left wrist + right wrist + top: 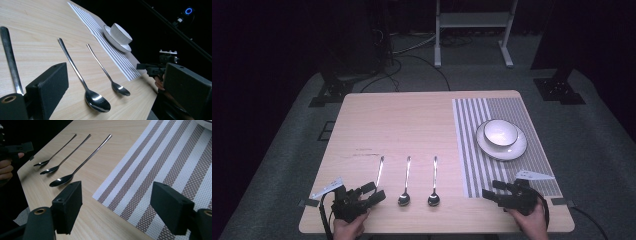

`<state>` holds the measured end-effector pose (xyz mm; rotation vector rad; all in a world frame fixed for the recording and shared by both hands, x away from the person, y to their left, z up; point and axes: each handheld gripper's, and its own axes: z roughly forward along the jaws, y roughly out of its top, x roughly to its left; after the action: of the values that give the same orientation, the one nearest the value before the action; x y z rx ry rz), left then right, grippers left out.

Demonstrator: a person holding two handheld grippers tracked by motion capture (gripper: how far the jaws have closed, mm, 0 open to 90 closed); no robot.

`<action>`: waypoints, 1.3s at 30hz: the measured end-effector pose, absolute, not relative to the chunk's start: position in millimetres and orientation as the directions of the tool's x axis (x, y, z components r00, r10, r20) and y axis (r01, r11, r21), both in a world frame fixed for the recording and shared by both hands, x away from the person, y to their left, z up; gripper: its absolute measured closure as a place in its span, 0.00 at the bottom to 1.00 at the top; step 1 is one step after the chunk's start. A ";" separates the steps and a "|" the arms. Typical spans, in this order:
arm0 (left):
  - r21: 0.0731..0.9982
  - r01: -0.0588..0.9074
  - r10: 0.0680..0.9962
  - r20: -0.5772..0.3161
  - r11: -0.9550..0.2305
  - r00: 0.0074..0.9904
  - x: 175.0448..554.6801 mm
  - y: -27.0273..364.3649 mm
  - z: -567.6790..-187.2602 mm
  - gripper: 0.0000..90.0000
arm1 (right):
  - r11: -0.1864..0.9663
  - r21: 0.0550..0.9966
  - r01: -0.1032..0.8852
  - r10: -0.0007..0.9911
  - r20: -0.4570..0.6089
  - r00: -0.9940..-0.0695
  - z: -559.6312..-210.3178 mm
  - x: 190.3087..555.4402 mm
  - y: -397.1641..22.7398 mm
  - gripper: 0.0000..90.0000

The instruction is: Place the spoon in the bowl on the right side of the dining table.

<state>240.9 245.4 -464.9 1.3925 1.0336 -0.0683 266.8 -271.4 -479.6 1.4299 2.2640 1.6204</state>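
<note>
Your wooden surface [412,120] carries a striped placemat [532,165] on its right side, with a white bowl [500,132] sitting on a plate [507,149] toward the mat's far end. Left of the mat lie three spoons in a row, handles pointing away from you, bowls toward you: the left spoon [380,170], middle spoon [405,185] and right spoon [434,184]. Your left gripper [374,192], jaws apart and empty, sits at the left spoon's near end, so it is likely the nearer hand for any spoon. Your right gripper [490,191], also apart and empty, rests over the mat's near edge, just right of the spoons.
</note>
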 end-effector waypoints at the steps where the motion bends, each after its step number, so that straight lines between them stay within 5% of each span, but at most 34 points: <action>1: 0.765 0.597 0.517 -0.623 0.243 0.587 241.0 244.9 -465.5 0.06 | 0.047 0.754 0.655 0.667 0.464 -0.583 -479.7 267.3 -271.2 0.27; 39: 0.724 0.687 0.420 -0.643 0.059 0.641 239.5 189.7 -476.5 0.06 | 0.078 0.752 0.655 0.652 0.459 -0.604 -470.5 274.1 -262.9 0.27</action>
<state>239.5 189.7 -476.5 1.5677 0.9469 -0.2574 274.1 -262.9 -470.5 1.3998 2.3081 1.6126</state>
